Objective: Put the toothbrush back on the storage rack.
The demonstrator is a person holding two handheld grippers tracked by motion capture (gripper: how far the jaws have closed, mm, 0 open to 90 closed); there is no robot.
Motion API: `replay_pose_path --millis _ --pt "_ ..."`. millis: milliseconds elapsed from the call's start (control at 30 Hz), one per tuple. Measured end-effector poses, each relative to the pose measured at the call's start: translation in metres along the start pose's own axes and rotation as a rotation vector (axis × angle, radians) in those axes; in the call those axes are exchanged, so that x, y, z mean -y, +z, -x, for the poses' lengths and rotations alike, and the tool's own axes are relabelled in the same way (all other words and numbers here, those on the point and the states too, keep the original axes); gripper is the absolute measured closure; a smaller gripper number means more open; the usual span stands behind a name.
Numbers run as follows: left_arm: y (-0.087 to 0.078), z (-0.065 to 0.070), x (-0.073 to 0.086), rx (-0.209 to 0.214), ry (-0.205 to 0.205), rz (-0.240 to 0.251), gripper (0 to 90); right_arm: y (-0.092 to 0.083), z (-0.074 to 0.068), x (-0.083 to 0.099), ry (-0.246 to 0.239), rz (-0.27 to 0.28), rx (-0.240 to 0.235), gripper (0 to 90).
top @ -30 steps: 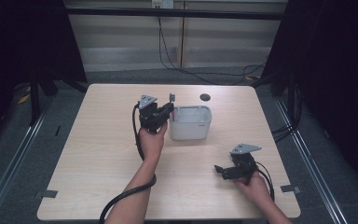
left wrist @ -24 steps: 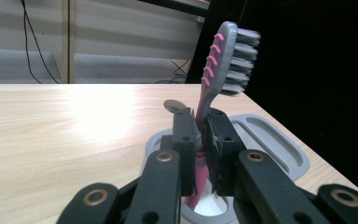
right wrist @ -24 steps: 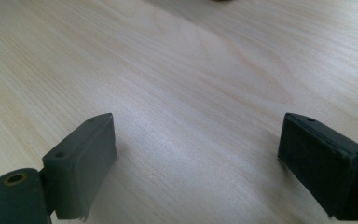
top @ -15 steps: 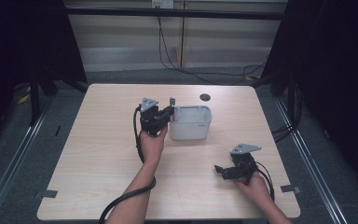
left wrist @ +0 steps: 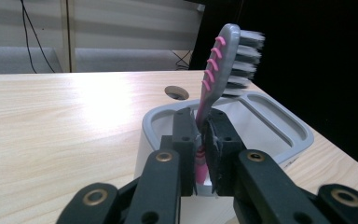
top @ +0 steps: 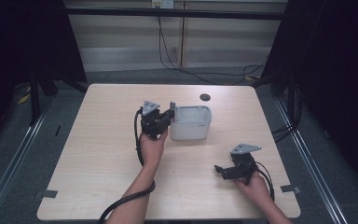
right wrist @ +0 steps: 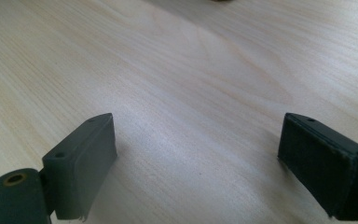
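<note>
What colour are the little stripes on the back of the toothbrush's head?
Pink, on the grey-handled toothbrush pinched in the left gripper; clearest in the left gripper view.

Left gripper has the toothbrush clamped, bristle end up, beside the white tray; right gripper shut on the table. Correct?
Not quite: the right gripper is open, jaws wide apart over bare table, as the right gripper view shows. The left gripper does clamp the toothbrush beside the white tray.

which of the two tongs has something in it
The left tongs, by the white bin: its jaws are shut on a pink and grey toothbrush that stands bristles up. The right tongs gape over bare table, holding nothing.
</note>
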State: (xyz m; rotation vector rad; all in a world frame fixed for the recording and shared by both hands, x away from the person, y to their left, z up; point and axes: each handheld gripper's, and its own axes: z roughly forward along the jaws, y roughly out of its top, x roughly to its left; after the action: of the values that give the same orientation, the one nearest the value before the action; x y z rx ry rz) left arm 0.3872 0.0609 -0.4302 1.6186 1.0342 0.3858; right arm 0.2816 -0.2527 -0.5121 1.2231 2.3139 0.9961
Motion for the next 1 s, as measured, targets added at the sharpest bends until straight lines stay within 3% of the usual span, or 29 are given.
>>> replay_pose_path --millis 533,1000 --pt "-0.0015 0.0053 0.0013 0.001 0.044 -0.014 82.9 0.0000 0.0000 0.0000 0.000 0.000 0.000 10.5" --pt "-0.0022 0.0082 0.0018 0.020 0.045 -0.020 81.6 0.0000 0.0000 0.0000 0.000 0.000 0.000 10.4"
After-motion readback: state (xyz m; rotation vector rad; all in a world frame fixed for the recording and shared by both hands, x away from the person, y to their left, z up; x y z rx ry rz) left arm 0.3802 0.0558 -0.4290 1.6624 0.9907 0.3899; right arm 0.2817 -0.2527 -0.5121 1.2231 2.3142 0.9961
